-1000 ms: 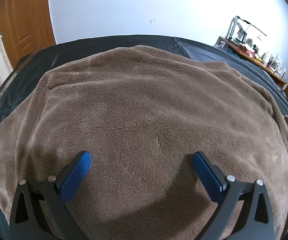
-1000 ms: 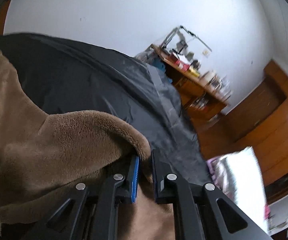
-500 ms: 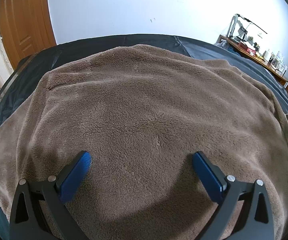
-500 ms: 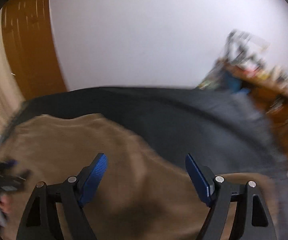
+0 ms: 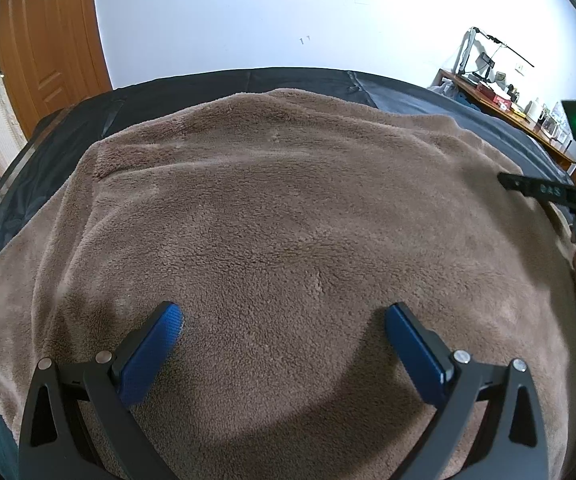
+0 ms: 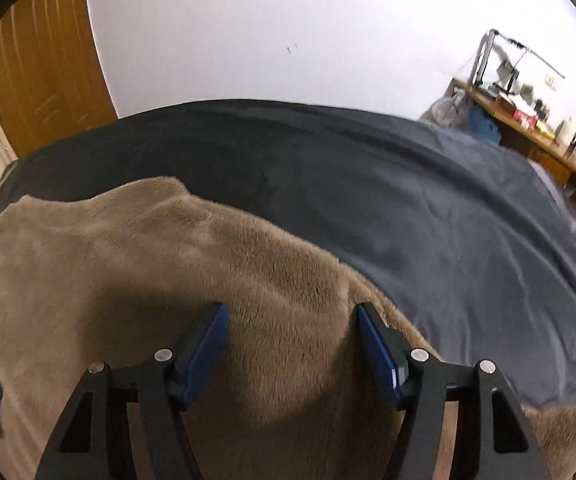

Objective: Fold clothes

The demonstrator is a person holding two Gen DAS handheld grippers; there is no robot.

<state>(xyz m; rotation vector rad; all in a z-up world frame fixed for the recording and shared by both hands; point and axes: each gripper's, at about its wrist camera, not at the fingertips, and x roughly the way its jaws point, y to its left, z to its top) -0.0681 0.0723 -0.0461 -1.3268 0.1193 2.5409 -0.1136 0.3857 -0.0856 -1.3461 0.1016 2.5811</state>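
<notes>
We have a brown fleece garment (image 5: 288,220) spread flat over the dark bedcover (image 6: 428,208), filling most of the left wrist view. From the right wrist view its edge runs from about 10 o'clock down to 4 o'clock, with bare bedcover beyond it. What kind of garment it is we cannot tell, and we see no clean fold line or stacked layers. We judge the folding to be at an early stage: the piece is laid out, and the folding into a compact shape is all left to do.

Our left gripper (image 5: 283,320) hangs over the near middle of the fleece, jaws wide apart and holding nothing. Our right gripper (image 6: 292,312) sits over the garment's right-hand edge, its jaws apart with fleece beneath but not pinched; they have just been closing a little after springing open.

A second ago the right jaws were clamped on a raised flap of the fleece. That flap has been let go and now lies flat. The right gripper has swung in toward the garment; in the left wrist view it now shows at 3 o'clock, with a fingertip on its handle, where before there was only fleece. The left gripper has not shifted.
</notes>
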